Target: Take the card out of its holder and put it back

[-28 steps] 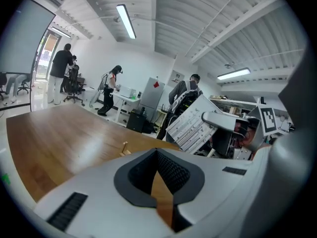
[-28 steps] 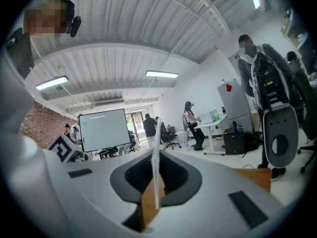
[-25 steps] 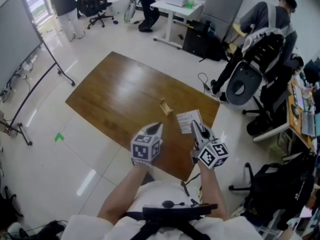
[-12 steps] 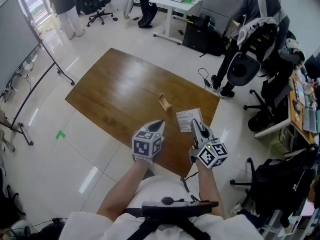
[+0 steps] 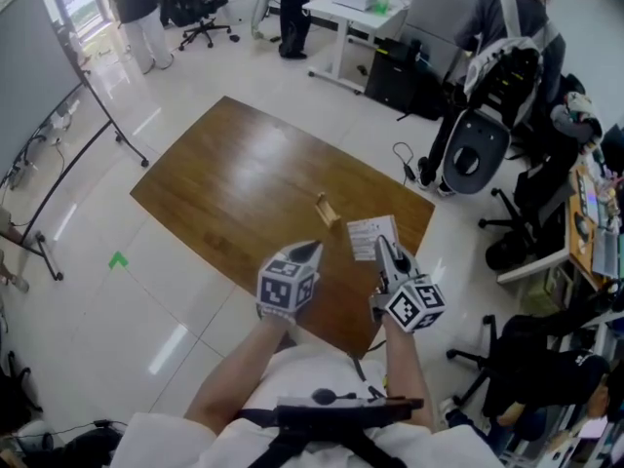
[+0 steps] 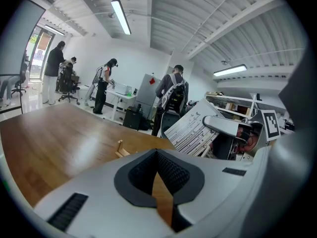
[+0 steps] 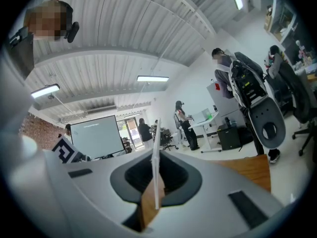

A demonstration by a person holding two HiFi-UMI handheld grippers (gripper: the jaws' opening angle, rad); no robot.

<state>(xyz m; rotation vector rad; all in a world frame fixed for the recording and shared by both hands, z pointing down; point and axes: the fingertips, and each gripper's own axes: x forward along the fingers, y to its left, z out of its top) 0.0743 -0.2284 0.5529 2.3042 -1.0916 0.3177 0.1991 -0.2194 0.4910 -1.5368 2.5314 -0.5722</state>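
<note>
A small wooden card holder (image 5: 327, 210) stands empty on the brown table (image 5: 244, 183), also seen low ahead in the left gripper view (image 6: 120, 149). The white printed card (image 5: 370, 236) is above the table's near right part, just right of the holder, with my right gripper (image 5: 382, 244) shut on its near edge. The right gripper view shows the card edge-on (image 7: 156, 148) between the pads. My left gripper (image 5: 311, 247) hovers near the table's front edge, left of the card, with its jaws together and nothing in them. From there the tilted card (image 6: 190, 128) shows at the right.
Office chairs (image 5: 478, 154) and a seated person (image 5: 507, 27) crowd the table's far right corner. Desks and standing people (image 5: 292, 8) are at the back. A board on a wheeled stand (image 5: 39, 96) is at the left, with a green floor mark (image 5: 117, 259) beside the table.
Nothing has changed with the grippers or the card; only the head view has shifted slightly.
</note>
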